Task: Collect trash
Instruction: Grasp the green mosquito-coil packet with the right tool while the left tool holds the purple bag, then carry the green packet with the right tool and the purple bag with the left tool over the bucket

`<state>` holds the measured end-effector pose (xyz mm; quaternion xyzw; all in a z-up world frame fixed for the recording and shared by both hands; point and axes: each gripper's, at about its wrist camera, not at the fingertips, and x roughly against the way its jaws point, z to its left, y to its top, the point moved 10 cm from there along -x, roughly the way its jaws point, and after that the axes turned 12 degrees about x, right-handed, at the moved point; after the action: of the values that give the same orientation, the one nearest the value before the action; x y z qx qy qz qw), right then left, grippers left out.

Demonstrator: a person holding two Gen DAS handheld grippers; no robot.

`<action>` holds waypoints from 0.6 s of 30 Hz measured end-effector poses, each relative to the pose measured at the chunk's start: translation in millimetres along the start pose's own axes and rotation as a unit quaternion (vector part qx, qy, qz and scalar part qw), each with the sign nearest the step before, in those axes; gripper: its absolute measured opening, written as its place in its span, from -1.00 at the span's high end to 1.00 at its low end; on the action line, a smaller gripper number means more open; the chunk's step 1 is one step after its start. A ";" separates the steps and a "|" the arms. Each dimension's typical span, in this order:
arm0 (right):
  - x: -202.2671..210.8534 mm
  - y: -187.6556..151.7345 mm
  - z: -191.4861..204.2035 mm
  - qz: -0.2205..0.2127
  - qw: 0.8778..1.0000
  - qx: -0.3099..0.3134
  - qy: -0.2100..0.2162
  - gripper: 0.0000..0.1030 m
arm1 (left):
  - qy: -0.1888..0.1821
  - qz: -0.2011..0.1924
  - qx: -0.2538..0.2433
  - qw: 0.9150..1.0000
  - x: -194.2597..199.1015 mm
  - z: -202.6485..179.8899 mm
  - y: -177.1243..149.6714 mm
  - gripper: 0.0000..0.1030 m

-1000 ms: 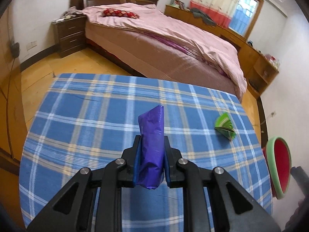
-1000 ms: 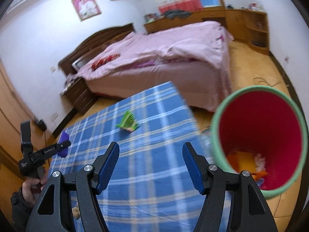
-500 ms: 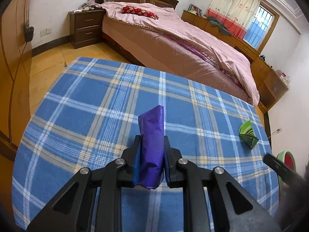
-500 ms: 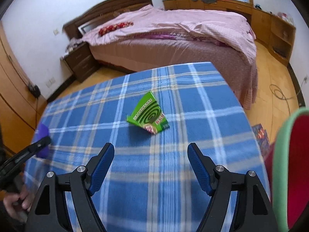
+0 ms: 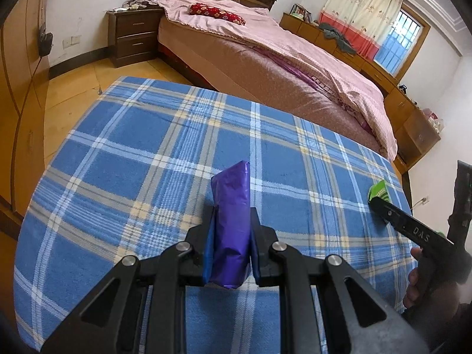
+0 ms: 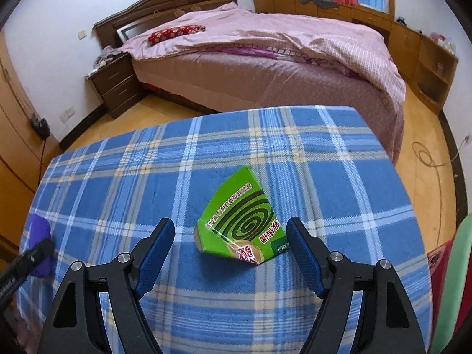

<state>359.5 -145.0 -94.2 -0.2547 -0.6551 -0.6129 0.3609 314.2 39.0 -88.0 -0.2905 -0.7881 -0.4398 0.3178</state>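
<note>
My left gripper (image 5: pixel 231 221) is shut on a purple plastic wrapper (image 5: pixel 231 224) and holds it upright above the blue plaid tablecloth (image 5: pixel 132 162). The wrapper also shows at the left edge of the right wrist view (image 6: pixel 39 243). My right gripper (image 6: pixel 230 234) is open, its jaws wide on either side of a crushed green mosquito-coil box (image 6: pixel 240 224) that lies on the cloth. In the left wrist view the box (image 5: pixel 378 192) is partly hidden behind the right gripper.
A red bin with a green rim (image 6: pixel 452 289) stands off the table's right side. A bed with a pink cover (image 6: pixel 280 56) lies beyond the table's far edge, a nightstand (image 6: pixel 113 88) to its left, and wooden floor (image 6: pixel 424 135) around.
My right gripper has moved forward over the table and now straddles the green box. My left gripper, still shut on the purple wrapper, has shifted slightly.
</note>
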 end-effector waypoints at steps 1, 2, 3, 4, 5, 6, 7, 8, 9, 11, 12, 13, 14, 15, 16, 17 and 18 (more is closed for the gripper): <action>-0.3 0.9 -0.3 -0.002 1.000 -0.003 0.000 -0.53 | 0.000 0.000 0.000 1.000 0.4 0.7 0.0 0.62; -0.8 1.6 0.2 -0.003 1.000 -0.005 -0.001 -0.53 | 0.000 0.000 0.000 1.000 0.1 0.7 0.3 0.62; -0.4 1.6 0.1 -0.006 1.000 -0.007 -0.003 -0.53 | 0.000 0.000 0.001 1.000 0.1 0.7 0.2 0.62; -1.1 1.4 0.1 -0.008 1.000 -0.006 -0.006 -0.53 | 0.000 0.001 0.000 1.000 -0.1 0.5 0.2 0.62; -1.0 1.3 0.9 -0.009 1.000 -0.003 -0.009 -0.52 | 0.000 0.001 -0.001 1.000 -0.2 0.3 -0.1 0.62; 0.2 0.8 1.1 -0.008 1.000 -0.001 -0.014 -0.38 | 0.000 0.002 -0.002 1.000 -0.5 -0.1 -0.4 0.62; 1.2 0.0 0.1 -0.008 1.000 0.003 -0.023 -0.26 | 0.000 0.002 -0.003 1.000 -0.8 -1.1 -0.5 0.62; 2.4 -0.7 -0.3 -0.008 1.000 0.005 -0.024 -0.22 | -0.001 0.002 -0.004 1.000 -0.9 -1.5 -0.8 0.62; 3.2 -1.9 0.1 -0.007 1.000 0.002 -0.017 -0.21 | 0.000 0.002 -0.005 1.000 -0.6 -1.7 -1.3 0.62; 5.3 -2.9 -0.6 -0.005 1.000 0.003 -0.014 -0.20 | 0.001 0.001 -0.007 1.000 -0.4 -2.2 -2.5 0.62; 6.5 -3.5 -0.5 -0.005 1.000 0.005 -0.013 -0.19 | 0.000 0.001 -0.006 1.000 -0.3 -2.4 -2.6 0.62; 8.0 -4.9 -0.8 -0.003 1.000 0.004 -0.011 -0.19 | -0.001 0.001 -0.006 1.000 -0.2 -2.8 -2.9 0.62; 9.9 -6.1 -1.1 -0.002 1.000 0.002 -0.008 -0.18 | -0.002 0.001 -0.006 1.000 -0.5 -3.2 -2.9 0.62; 12.0 -7.3 -1.1 -0.002 1.000 0.000 -0.005 -0.18 | -0.002 0.000 -0.007 1.000 -0.6 -3.7 -3.1 0.62; 15.7 -8.8 -0.8 -0.002 1.000 -0.002 0.000 -0.18 | -0.002 0.000 -0.007 1.000 -0.4 -4.4 -3.2 0.62; 20.5 -10.0 -0.8 -0.004 1.000 -0.003 0.003 -0.18 | -0.003 0.000 -0.008 1.000 -0.4 -5.1 -3.6 0.62; 26.2 -11.1 -0.4 -0.008 1.000 -0.003 0.004 -0.18 | -0.005 0.001 -0.008 1.000 -0.2 -6.3 -4.1 0.62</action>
<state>335.0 -149.6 -80.6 -0.2479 -0.6538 -0.6189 0.3578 312.9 31.6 -87.7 -0.2958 -0.7859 -0.4447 0.3117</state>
